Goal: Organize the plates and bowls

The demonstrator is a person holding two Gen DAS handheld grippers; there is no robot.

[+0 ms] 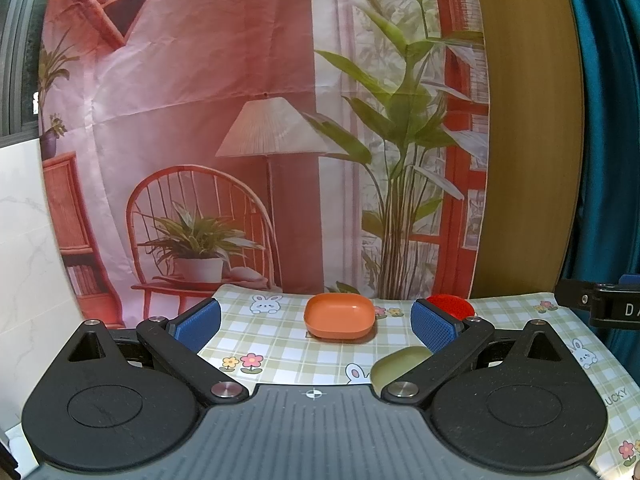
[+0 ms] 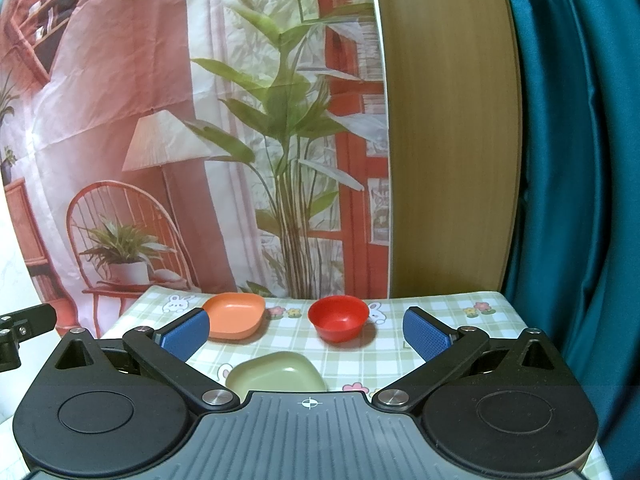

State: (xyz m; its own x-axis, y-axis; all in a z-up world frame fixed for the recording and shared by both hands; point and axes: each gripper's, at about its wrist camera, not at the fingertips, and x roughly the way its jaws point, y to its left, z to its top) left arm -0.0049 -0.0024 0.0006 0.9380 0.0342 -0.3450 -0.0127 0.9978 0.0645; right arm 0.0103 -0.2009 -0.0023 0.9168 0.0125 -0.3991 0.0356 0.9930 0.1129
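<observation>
An orange squarish plate (image 1: 339, 316) sits at the far side of the table, straight ahead of my open, empty left gripper (image 1: 316, 326). A red bowl (image 1: 452, 305) peeks out behind the left gripper's right finger. A green plate (image 1: 400, 365) lies near, partly hidden by that finger's arm. In the right wrist view the orange plate (image 2: 236, 316) is far left, the red bowl (image 2: 339, 318) stands upright in the middle, and the green plate (image 2: 276, 374) lies nearest. My right gripper (image 2: 306, 330) is open and empty above the table.
The table has a checked cloth with rabbits and flowers (image 2: 440, 320). A printed backdrop (image 1: 240, 120) hangs right behind it, with a wooden panel (image 2: 448, 140) and a teal curtain (image 2: 580, 160) to the right. The right gripper's body (image 1: 600, 308) shows at the left view's right edge.
</observation>
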